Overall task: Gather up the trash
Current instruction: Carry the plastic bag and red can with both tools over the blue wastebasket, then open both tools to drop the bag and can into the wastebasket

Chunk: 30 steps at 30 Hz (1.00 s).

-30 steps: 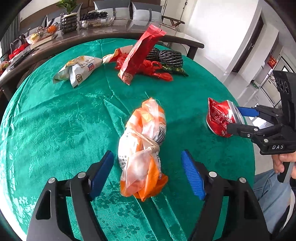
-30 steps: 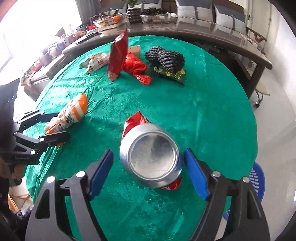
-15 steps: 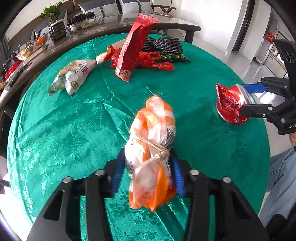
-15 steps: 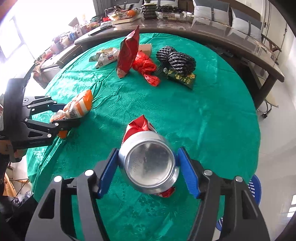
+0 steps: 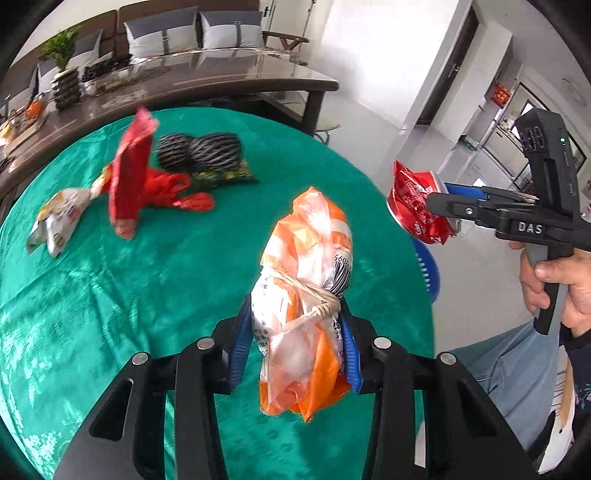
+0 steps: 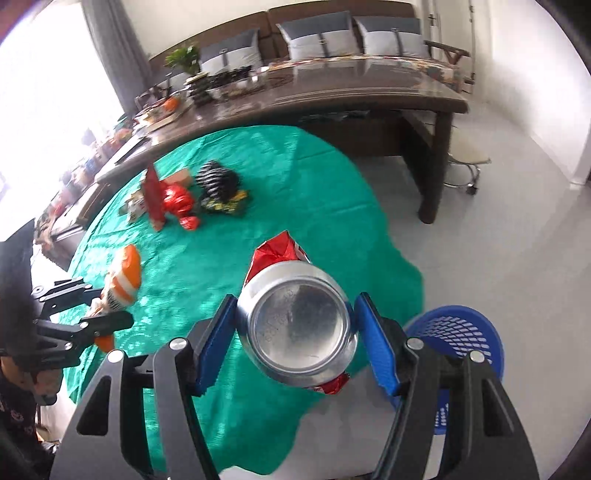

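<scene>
Above the green worktop [image 5: 110, 280], the left tool [image 5: 293, 347] pinches one orange snack bag [image 5: 306, 295], the right tool [image 6: 295, 336] one crushed can [image 6: 299, 325]; one blue basket [image 6: 461, 332] stands below.

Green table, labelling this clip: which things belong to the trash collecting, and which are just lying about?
Job:
crushed red can in right gripper
orange snack bag in left gripper
blue basket
red pouch
white wrapper

Lying about:
potted plant
cushions
</scene>
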Motion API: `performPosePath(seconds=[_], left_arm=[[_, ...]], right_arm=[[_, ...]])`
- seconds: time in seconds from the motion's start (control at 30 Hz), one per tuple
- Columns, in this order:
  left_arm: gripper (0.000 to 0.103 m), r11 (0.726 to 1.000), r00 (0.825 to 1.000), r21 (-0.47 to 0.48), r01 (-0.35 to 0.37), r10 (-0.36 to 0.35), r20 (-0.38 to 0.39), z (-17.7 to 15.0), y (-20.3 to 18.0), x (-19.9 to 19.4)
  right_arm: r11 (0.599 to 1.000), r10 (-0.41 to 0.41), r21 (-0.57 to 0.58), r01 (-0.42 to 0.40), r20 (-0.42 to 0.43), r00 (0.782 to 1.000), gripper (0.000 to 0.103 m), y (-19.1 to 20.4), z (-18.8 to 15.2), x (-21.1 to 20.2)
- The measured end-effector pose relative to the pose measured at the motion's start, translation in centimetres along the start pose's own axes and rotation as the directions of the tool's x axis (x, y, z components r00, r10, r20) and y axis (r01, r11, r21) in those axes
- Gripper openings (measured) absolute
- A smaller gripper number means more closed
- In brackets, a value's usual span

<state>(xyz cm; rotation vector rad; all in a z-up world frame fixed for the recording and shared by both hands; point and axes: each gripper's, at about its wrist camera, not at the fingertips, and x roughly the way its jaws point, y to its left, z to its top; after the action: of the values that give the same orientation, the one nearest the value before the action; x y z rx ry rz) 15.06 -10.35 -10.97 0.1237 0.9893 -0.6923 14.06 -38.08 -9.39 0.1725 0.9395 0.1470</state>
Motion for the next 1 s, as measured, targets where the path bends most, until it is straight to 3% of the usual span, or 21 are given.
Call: performPosePath(seconds=[0.23, 0.43, 0.73, 1.0], left_arm=[[0.041, 0.989, 0.994, 0.098, 0.109, -0.106, -0.038, 4.4, -10.5, 5.7], [0.042, 0.974, 0.981, 0.141, 0.175, -0.160, -0.110, 6.5, -19.2, 12.3], [0.042, 0.973, 0.971, 0.144, 0.182, -0.155, -0.180, 7.3, -25.1, 22.9], [0.042, 0.971, 0.967, 0.150, 0.184, -0.152, -0.203, 6.8, -26.4, 27.5]], right_arm=[[0.970, -0.172, 0.171, 0.175, -0.029, 0.985, 0.064, -11.4, -2.4, -1.5], [0.921, -0.228, 0.308, 0.238, -0.069, 0.971, 0.064, -19.2, -5.2, -0.2], [0.888, -0.211, 0.404, 0.219, -0.064, 0.975, 0.064, -24.8, -7.7, 1.4], [0.847, -0.124, 0.519, 0.115, -0.018, 0.992, 0.064, -28.0, -8.3, 1.8]])
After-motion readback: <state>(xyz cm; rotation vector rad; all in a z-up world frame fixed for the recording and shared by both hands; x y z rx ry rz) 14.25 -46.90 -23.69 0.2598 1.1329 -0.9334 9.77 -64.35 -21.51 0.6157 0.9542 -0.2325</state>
